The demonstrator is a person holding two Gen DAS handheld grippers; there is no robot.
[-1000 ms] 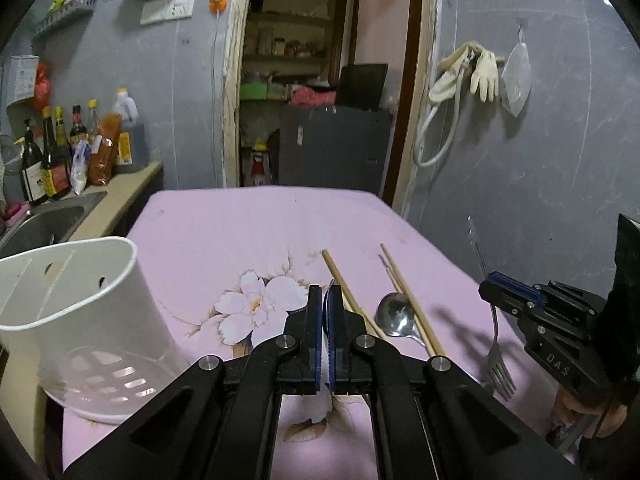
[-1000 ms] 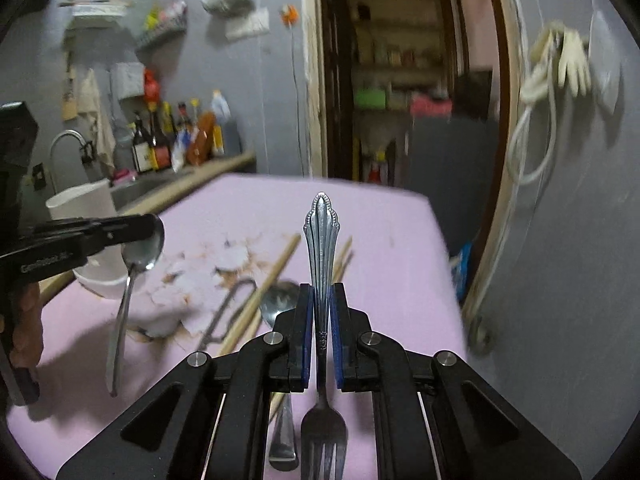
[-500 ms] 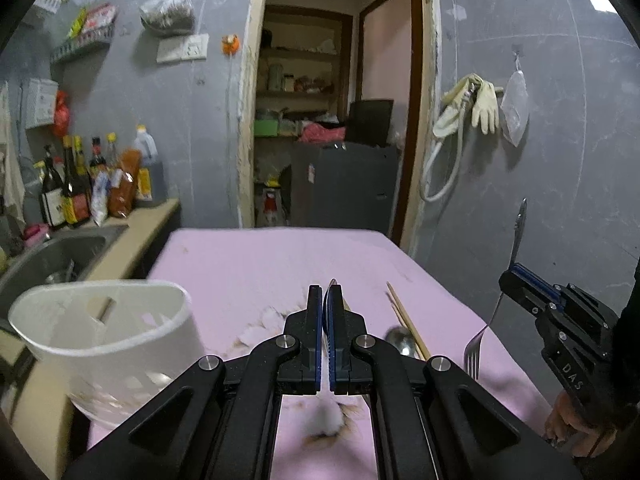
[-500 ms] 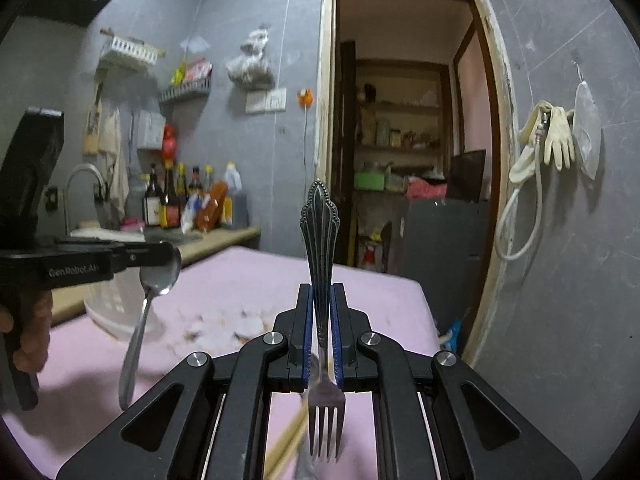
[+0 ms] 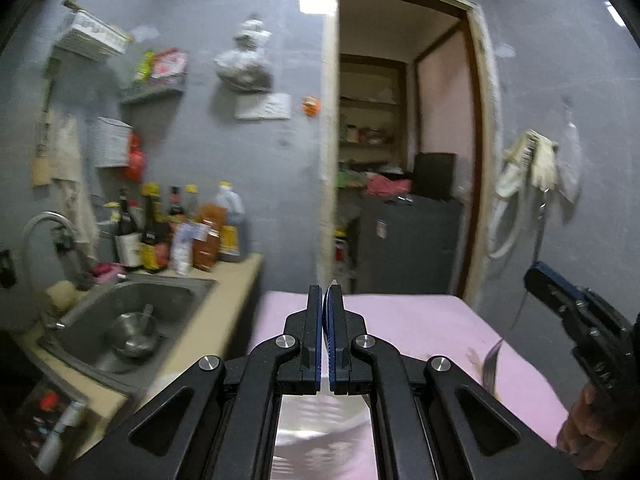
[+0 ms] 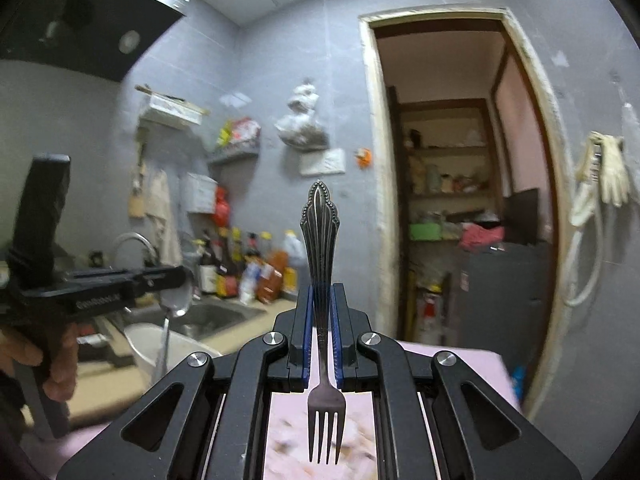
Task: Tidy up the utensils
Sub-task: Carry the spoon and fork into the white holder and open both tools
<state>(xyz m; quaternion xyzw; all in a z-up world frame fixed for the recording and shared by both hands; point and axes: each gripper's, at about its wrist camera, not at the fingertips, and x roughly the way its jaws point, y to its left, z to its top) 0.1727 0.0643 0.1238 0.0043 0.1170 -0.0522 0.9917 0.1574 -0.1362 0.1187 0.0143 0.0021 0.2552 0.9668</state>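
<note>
The right tool (image 6: 320, 320) is clamped on a fork (image 6: 320, 264) by the neck of its handle. The ornate handle end stands up above the blue pads, and the prongs hang below, toward the camera, over the pink cloth of the bench (image 6: 460, 364). In the left wrist view the same fork (image 5: 490, 368) shows at the right edge, hanging from the right tool, though blur makes its outline soft.

The left tool (image 5: 325, 300) is pressed together on a spoon (image 6: 174, 308). From its own camera only a thin sliver of metal shows between the pads. From the right wrist view the spoon's bowl sits at the tool's tip and the handle hangs straight down. Below it stands a white holder (image 6: 160, 344) on the bench, beside the sink (image 5: 132, 320); the spoon's lower end appears to be just over its rim. A hand (image 6: 52, 364) grips the left tool's handle.
</note>
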